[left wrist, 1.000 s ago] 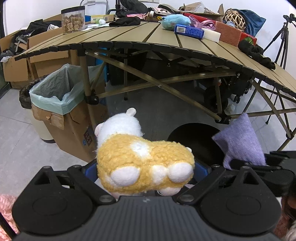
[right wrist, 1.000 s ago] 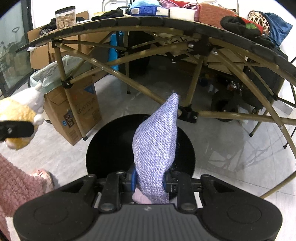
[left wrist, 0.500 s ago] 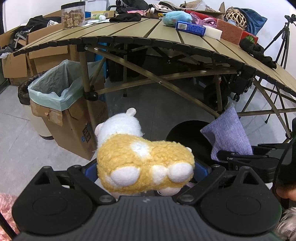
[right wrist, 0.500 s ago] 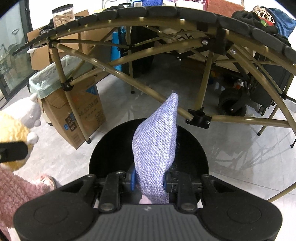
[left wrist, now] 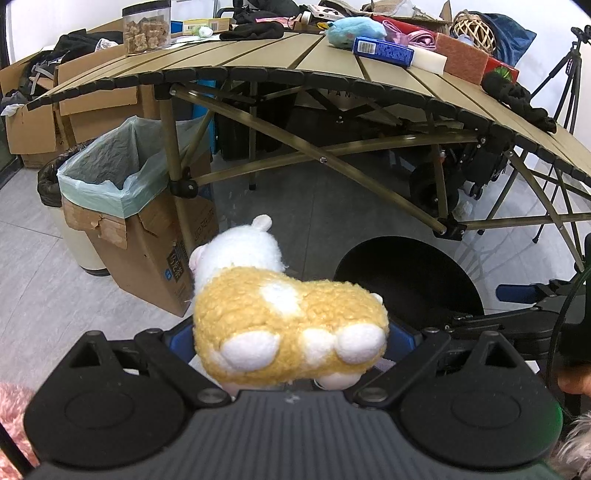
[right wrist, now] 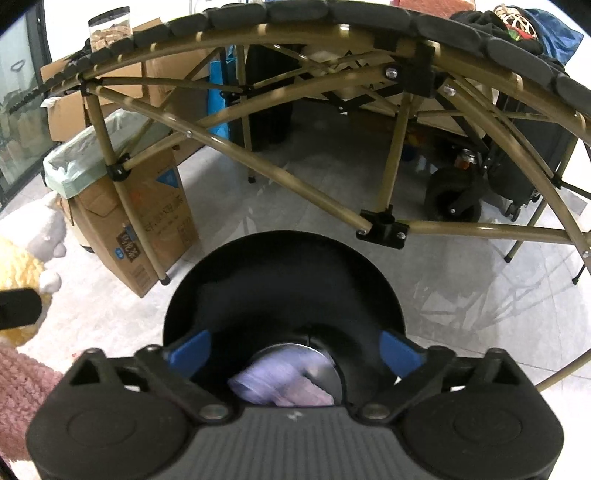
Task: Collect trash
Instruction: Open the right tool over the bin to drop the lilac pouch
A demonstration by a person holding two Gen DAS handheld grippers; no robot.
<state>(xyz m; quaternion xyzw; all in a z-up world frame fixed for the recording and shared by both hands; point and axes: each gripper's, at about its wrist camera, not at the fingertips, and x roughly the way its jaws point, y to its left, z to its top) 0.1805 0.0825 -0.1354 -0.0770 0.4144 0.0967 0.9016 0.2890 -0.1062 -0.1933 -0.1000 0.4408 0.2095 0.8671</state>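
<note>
Left gripper point(left wrist: 291, 343): clamped on a yellow-and-white plush toy point(left wrist: 288, 332), which fills the gap between its blue fingers point(left wrist: 179, 338); held above the floor.
Right gripper point(right wrist: 295, 349): spread wide, blue fingers point(right wrist: 190, 349) well apart, nothing between them; poised over the black round bin point(right wrist: 284, 288).
Purple cloth pouch point(right wrist: 280, 382): lies in the bottom of the black round bin, blurred, below the open fingers.
Left view only: folding table point(left wrist: 258, 59) top with snack jar point(left wrist: 147, 26), blue box point(left wrist: 382, 50), blue plush point(left wrist: 351, 31), black cloth; the pouch cannot be seen inside the black round bin point(left wrist: 408, 277) from here; right gripper point(left wrist: 517, 293) shows at the right edge.
Right view only: bin interior with the pouch; table seen from beneath, frame and braces; plush toy point(right wrist: 22, 266) at the far left edge.
Lined cardboard box point(left wrist: 125, 206): beside the table leg, green bag liner, left of the black round bin; in both views.
</note>
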